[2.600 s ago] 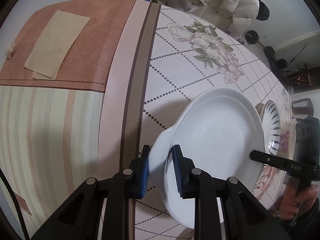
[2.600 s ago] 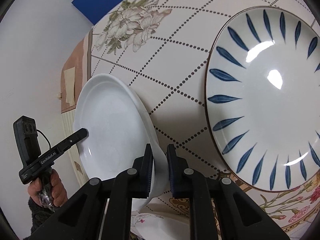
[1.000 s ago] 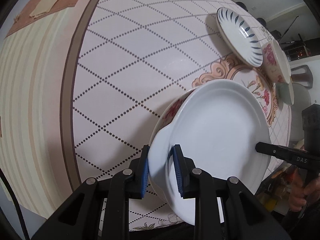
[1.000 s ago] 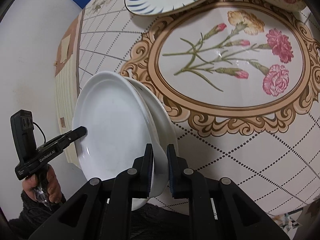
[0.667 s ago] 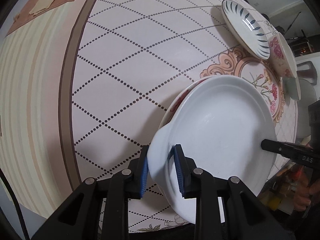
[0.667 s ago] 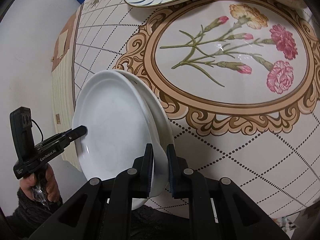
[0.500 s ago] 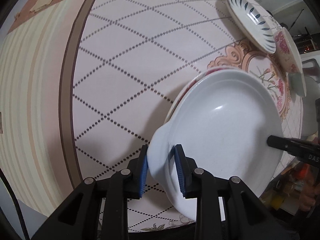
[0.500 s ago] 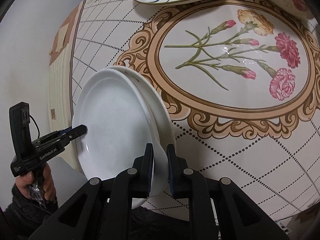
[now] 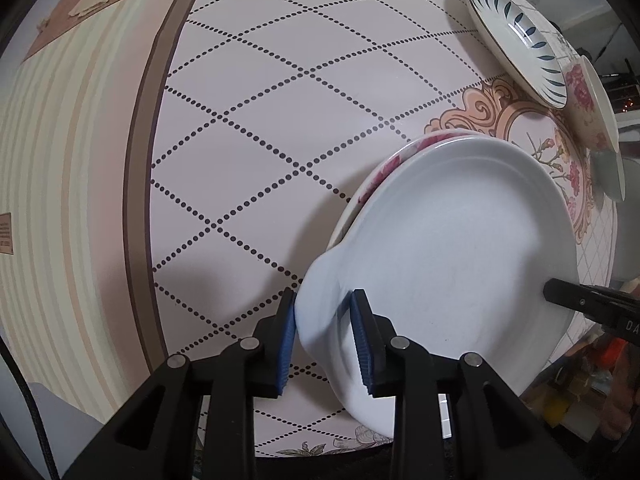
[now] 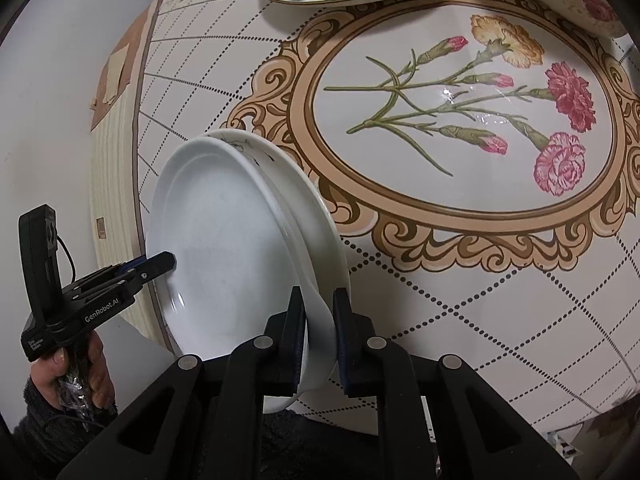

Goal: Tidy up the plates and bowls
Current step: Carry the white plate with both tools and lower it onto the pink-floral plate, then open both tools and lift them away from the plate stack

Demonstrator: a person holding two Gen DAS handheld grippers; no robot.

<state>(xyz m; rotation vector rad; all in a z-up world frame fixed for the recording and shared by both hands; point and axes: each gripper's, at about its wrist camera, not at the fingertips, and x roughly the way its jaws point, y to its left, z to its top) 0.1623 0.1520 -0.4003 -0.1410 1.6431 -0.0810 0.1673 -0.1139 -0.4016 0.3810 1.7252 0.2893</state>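
A white oval plate (image 9: 460,264) with a lug handle at each end is carried over a round table (image 9: 280,100) by two handheld grippers, one at each end of its long axis. The left gripper (image 9: 324,336) has its blue pads (image 9: 286,340) set on either side of the near lug, the outer pad touching the lug's edge and the inner pad lying against the plate's inner slope, so the jaws grasp the plate. In the right wrist view the right gripper (image 10: 318,332) pinches the opposite lug, its jaws nearly closed on the thin rim. The long axis thus runs from one gripper to the other, roughly parallel to the near table edge, with the hollow of the plate facing up. The plate sits over a second dish, a plate with a pink floral rim (image 9: 400,160), whose edge shows just past the white plate's far side; whether the two touch cannot be told. Both lie at the near edge of the table, beside the carnation medallion (image 10: 472,120) printed on the tablecloth. Farther off stand a blue-leaf plate (image 9: 516,36) and a rose-patterned bowl (image 9: 588,100). A hand (image 10: 76,372) grips the left gripper's handle.
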